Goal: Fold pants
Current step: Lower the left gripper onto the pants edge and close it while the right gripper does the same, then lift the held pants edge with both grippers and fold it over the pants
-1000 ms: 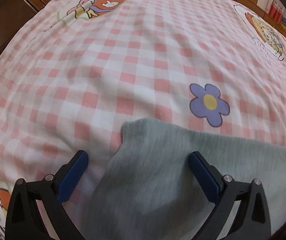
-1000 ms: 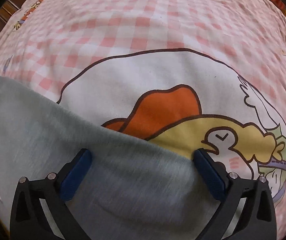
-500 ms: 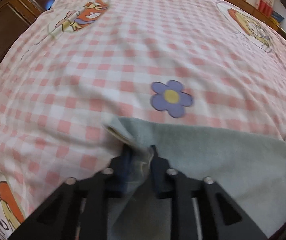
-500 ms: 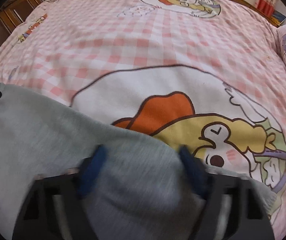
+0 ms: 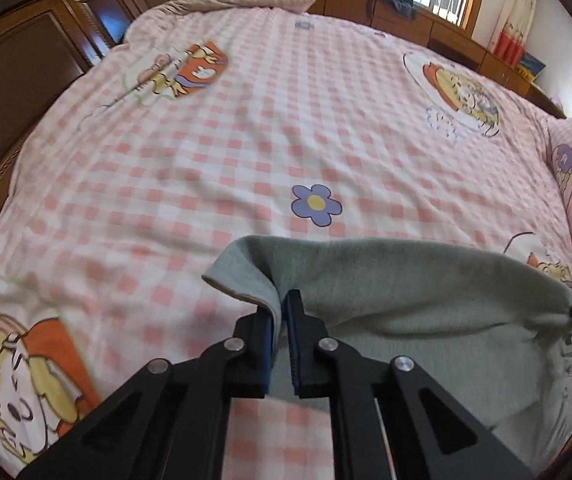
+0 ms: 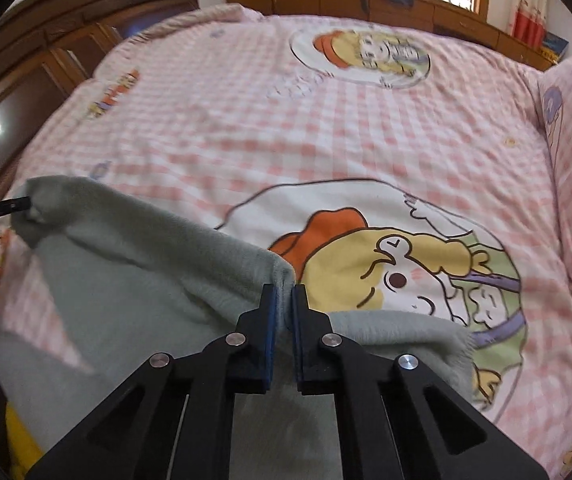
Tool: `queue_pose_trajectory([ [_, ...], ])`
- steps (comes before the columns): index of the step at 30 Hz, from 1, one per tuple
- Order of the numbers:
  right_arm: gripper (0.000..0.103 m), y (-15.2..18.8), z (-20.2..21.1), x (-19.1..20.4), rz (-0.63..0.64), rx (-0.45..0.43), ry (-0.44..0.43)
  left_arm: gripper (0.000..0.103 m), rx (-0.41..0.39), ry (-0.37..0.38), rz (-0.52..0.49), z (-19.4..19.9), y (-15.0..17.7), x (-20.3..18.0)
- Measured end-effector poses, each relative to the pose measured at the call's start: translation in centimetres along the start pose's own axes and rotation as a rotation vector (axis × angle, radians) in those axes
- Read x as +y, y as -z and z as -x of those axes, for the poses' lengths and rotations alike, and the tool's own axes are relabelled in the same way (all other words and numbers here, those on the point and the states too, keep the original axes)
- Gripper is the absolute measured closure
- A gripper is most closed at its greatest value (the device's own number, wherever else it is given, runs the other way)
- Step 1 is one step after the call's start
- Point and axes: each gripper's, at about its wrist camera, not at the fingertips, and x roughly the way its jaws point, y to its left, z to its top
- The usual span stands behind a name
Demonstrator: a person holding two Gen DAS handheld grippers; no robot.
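- Left tool (image 5: pixel 283 304): clenched on the grey pants (image 5: pixel 406 280) edge, lower centre of frame.
- Right tool (image 6: pixel 284 294): clenched on the same edge, raised above the bed (image 6: pixel 326 128).

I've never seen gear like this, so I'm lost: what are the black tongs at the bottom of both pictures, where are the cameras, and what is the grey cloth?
There is no robot here. A person holds a two-finger gripper in each hand, and each gripper carries a wide-angle camera looking forward along its fingers. That is why black fingers fill the bottom of both pictures and the room looks curved.

One picture is from the left gripper, the other from the right gripper. Both are shut on an edge of the grey pants, which hang lifted between them, one grip near each end of that edge.

Below lies a bed with a pink checked cover printed with cartoon figures. The job is folding the pants.
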Motion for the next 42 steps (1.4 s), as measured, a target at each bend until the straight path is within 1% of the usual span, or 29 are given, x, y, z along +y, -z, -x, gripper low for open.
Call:
queue_pose_trajectory([
  [5, 0.095, 1.9, 3.9, 0.8, 0.017, -0.036, -0.039, 0.096, -0.050, 0.010, 0.015, 3.2, 2.0, 0.9],
  [11, 0.095, 5.0, 7.1, 2.2, 0.051, -0.065, -0.063, 0.096, -0.094, 0.016, 0.017, 7.2, 5.4, 1.8],
  [15, 0.095, 7.5, 9.1, 3.2, 0.066, -0.080, -0.081, 0.096, -0.134, 0.019, 0.019, 10.0, 8.4, 2.5],
  [18, 0.095, 9.5, 10.6, 4.1, 0.081, -0.087, -0.092, 0.096, -0.150, 0.029, 0.015, 11.4, 10.5, 3.0],
  [23, 0.095, 13.0, 12.2, 5.3, 0.105, -0.072, -0.105, 0.096, -0.152, 0.036, 0.020, 12.7, 14.8, 4.1],
  [28, 0.095, 15.9, 12.4, 6.1, 0.130, -0.030, -0.094, 0.096, -0.112, 0.060, 0.060, 12.6, 18.6, 5.2],
  [30, 0.095, 16.9, 11.9, 6.2, 0.133, -0.002, -0.088, 0.095, -0.086, 0.076, 0.088, 12.2, 20.1, 5.6],
  [35, 0.095, 18.8, 10.4, 5.8, 0.114, 0.060, -0.099, 0.092, -0.045, 0.089, 0.153, 11.8, 23.5, 6.4],
  [37, 0.095, 19.5, 9.6, 6.0, 0.121, 0.092, -0.090, 0.081, -0.029, 0.096, 0.180, 11.8, 24.5, 6.7],
  [38, 0.095, 19.9, 9.0, 6.1, 0.122, 0.117, -0.087, 0.078, -0.020, 0.100, 0.193, 11.8, 25.2, 6.9],
  [41, 0.095, 20.4, 8.1, 6.7, 0.130, 0.160, -0.059, 0.075, 0.006, 0.102, 0.212, 11.8, 26.6, 7.4],
  [42, 0.092, 20.4, 8.1, 6.9, 0.136, 0.163, -0.051, 0.075, 0.014, 0.101, 0.219, 11.8, 27.0, 7.5],
])
